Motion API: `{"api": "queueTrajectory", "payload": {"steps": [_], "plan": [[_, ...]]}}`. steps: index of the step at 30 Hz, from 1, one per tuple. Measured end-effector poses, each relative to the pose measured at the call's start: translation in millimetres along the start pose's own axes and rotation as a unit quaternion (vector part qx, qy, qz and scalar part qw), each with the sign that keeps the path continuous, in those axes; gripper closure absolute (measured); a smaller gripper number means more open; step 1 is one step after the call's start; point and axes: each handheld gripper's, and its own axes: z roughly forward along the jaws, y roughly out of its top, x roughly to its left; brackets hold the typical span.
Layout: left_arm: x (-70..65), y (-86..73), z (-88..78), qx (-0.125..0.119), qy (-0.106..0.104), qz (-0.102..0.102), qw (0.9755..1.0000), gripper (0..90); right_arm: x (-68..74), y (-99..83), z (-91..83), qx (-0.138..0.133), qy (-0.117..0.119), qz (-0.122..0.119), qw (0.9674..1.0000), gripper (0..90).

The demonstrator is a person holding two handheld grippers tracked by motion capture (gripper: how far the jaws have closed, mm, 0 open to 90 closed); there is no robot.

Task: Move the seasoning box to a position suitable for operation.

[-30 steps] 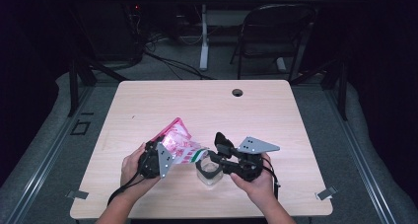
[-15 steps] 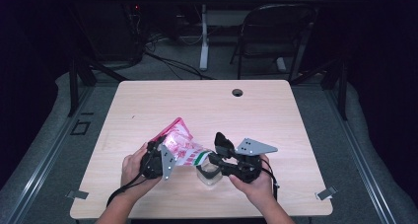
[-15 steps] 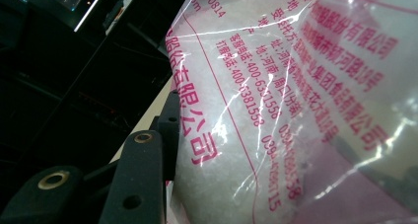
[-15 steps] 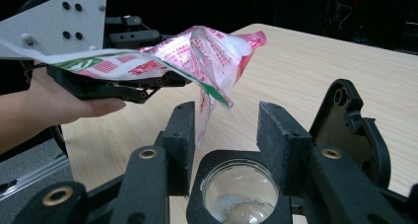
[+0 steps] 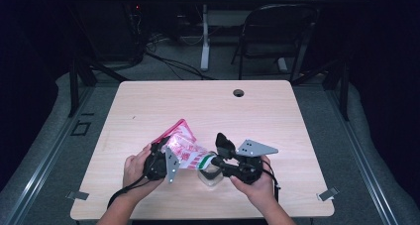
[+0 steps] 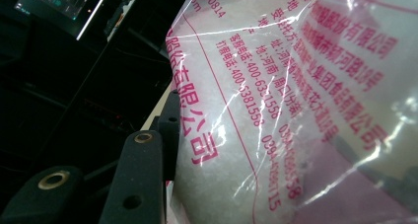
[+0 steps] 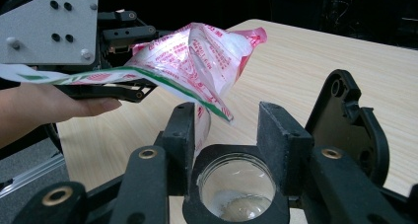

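My right gripper point(image 7: 224, 135) clamps the clear jar point(image 7: 236, 189) upright on the surface, while my left gripper point(image 5: 166, 161) grips the tilted bag point(image 5: 185, 148), its open corner just above the jar's mouth.

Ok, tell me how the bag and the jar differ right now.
The bag is soft, crinkled plastic printed in pink; the jar is stiff, clear and unprinted. The bag hangs tilted above the table in the left gripper; the jar stands upright with its mouth open, clamped between the right gripper's jaws. The bag holds plenty of white grains; the jar looks nearly empty. Both are see-through, and each is gripped.
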Motion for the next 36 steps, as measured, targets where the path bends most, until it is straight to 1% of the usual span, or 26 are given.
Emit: {"api": "queueTrajectory", "payload": {"steps": [4,6,8,10,11,14,15,16,18,23,24,27,28,29,31,33,34,36], "plan": [[0.4,0.3,0.7,-0.002,0.005,0.002,1.0,58.9,0.6,-0.3,0.3,0.001,0.003,-0.002,1.0,58.7],[1.6,0.7,0.6,-0.003,0.009,0.007,0.9999,59.0,0.6,-0.7,0.3,0.002,0.003,-0.002,1.0,58.7],[2.4,1.2,0.2,-0.005,0.012,0.006,0.9999,59.0,0.4,-1.3,-0.2,0.002,-0.001,-0.001,1.0,58.7],[3.5,2.1,-0.3,-0.008,0.018,0.011,0.9998,59.0,-0.1,-2.0,-0.6,0.0,-0.002,0.001,1.0,58.7],[3.7,2.4,-0.6,-0.009,0.019,0.009,0.9997,59.0,-0.6,-1.9,-1.3,0.002,-0.002,0.0,1.0,58.7],[3.8,4.6,-1.7,-0.011,0.032,0.024,0.9991,59.0,-1.0,-2.6,-2.6,0.002,-0.003,0.0,1.0,58.7],[4.5,5.1,-1.9,-0.013,0.033,0.027,0.999,59.0,-1.0,-3.0,-2.9,0.001,-0.003,0.0,1.0,58.7],[4.4,5.3,-1.6,-0.016,0.035,0.024,0.999,59.1,-1.2,-3.1,-3.3,0.002,-0.003,-0.001,1.0,58.7],[4.5,6.5,-1.2,-0.018,0.041,0.031,0.9985,59.1,-1.1,-3.7,-4.5,0.003,-0.007,-0.002,1.0,58.7],[3.8,8.1,-1.7,-0.018,0.045,0.043,0.9979,59.1,-1.0,-5.3,-6.7,0.005,-0.011,-0.003,0.9999,58.7],[3.1,8.9,-1.8,-0.018,0.047,0.049,0.9975,59.1,-0.7,-5.7,-6.6,0.003,-0.011,-0.003,0.9999,58.7],[2.2,10.2,-2.0,-0.023,0.046,0.056,0.9971,59.1,0.6,-5.6,-7.7,0.009,-0.017,-0.014,0.9997,58.7],[2.1,10.4,-2.1,-0.022,0.046,0.064,0.9967,59.2,0.9,-5.4,-7.9,0.007,-0.017,-0.014,0.9997,58.7],[1.3,10.6,-1.9,-0.022,0.047,0.066,0.9965,59.2,1.1,-5.2,-8.0,0.006,-0.019,-0.014,0.9997,58.7],[0.0,10.4,-1.5,-0.022,0.046,0.071,0.9961,59.2,1.3,-4.7,-7.9,0.006,-0.018,-0.016,0.9997,58.7],[-1.6,10.6,-0.9,-0.022,0.051,0.082,0.9951,59.2,1.7,-4.4,-7.6,0.01,-0.018,-0.018,0.9996,58.7],[-2.3,10.7,-0.9,-0.022,0.048,0.082,0.9952,59.2,1.9,-4.4,-7.3,0.012,-0.018,-0.02,0.9996,58.7],[-3.5,10.8,-1.2,-0.022,0.051,0.087,0.9946,59.2,2.6,-4.7,-6.0,0.012,-0.016,-0.021,0.9996,58.7]]}}
